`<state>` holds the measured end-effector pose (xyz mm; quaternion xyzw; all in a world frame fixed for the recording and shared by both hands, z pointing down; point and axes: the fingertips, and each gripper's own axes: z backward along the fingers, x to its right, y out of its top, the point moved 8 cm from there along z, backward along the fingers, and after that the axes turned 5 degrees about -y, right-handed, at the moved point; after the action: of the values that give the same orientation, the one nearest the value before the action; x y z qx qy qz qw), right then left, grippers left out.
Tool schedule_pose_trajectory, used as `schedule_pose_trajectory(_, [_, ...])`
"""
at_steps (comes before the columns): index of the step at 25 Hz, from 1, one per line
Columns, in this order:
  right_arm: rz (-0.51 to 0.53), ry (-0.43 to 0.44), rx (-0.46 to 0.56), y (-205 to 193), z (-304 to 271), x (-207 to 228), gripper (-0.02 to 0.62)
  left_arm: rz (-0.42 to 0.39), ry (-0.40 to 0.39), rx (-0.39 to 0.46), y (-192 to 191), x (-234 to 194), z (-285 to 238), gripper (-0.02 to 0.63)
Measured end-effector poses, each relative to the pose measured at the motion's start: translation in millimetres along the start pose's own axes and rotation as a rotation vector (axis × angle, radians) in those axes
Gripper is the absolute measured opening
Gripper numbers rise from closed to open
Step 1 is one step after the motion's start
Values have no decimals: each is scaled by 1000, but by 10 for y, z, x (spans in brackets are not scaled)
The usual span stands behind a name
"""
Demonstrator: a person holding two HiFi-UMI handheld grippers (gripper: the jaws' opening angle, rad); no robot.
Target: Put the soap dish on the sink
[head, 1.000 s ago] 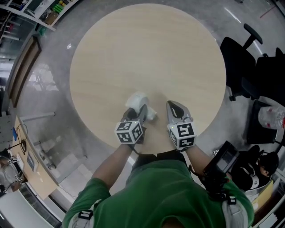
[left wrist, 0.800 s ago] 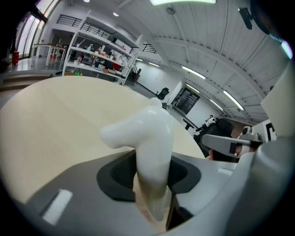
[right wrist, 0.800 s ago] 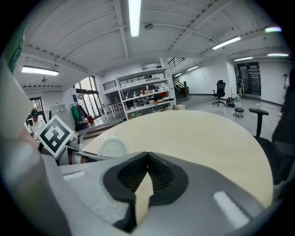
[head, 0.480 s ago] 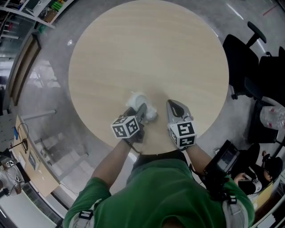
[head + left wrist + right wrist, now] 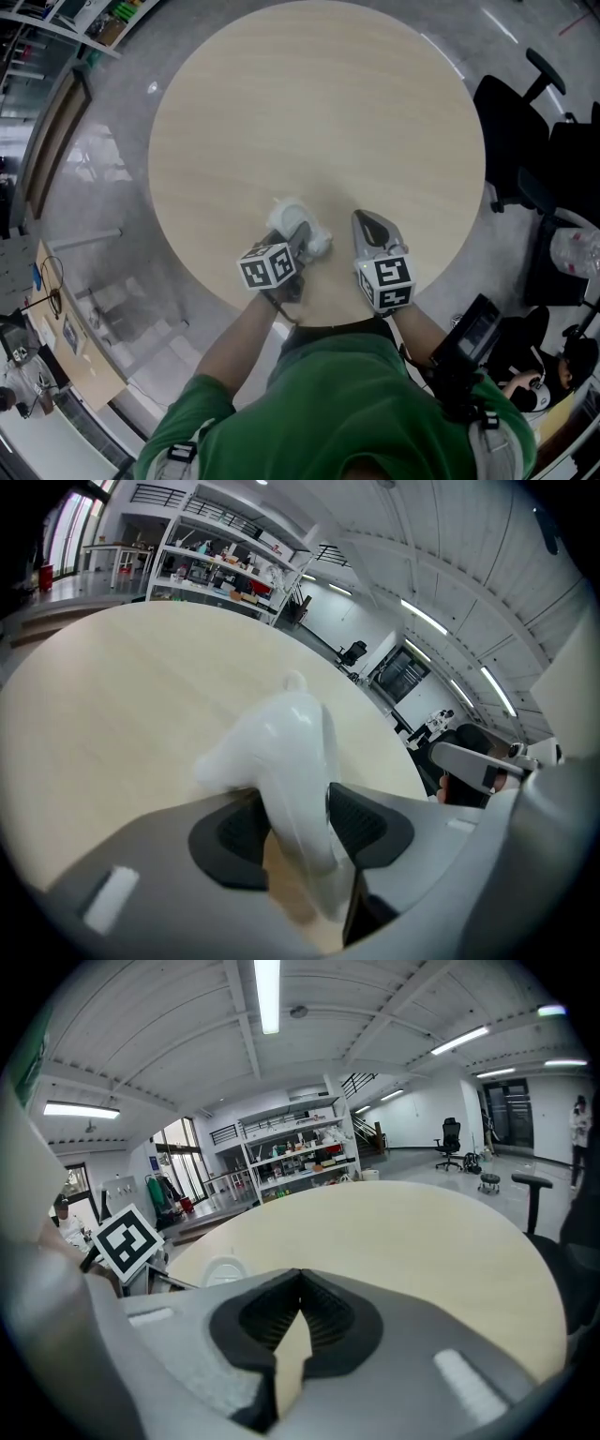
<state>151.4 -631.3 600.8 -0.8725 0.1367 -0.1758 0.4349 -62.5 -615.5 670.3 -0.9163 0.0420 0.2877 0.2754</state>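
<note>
The left hand-held gripper (image 5: 299, 234) has dipped and rolled, and its jaws have just been easing apart round the white soap dish (image 5: 281, 752), which sits on the bench (image 5: 319, 112) near its front edge. It looks like a release, yet no sink shows. The right hand-held gripper (image 5: 368, 223) waits beside it, pressed together and empty. The round bench is pale wood, with black chairs (image 5: 516, 131) and shelves (image 5: 300, 1147) beyond.
</note>
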Motion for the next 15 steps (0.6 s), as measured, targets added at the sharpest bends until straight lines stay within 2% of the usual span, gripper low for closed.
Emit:
schedule_pose_trajectory(8, [0,14,14,34,-10,-36,3,-36,82,-49,-2,-11,65,234])
schedule_pose_trajectory(12, [2,22,14,42,-14,-57,3,-52,123,-101,-30,-59,92,282])
schedule_pose_trajectory(15, [4,27,18,35,-13,-64,2,-44,122,-149,-109,-87,77,312])
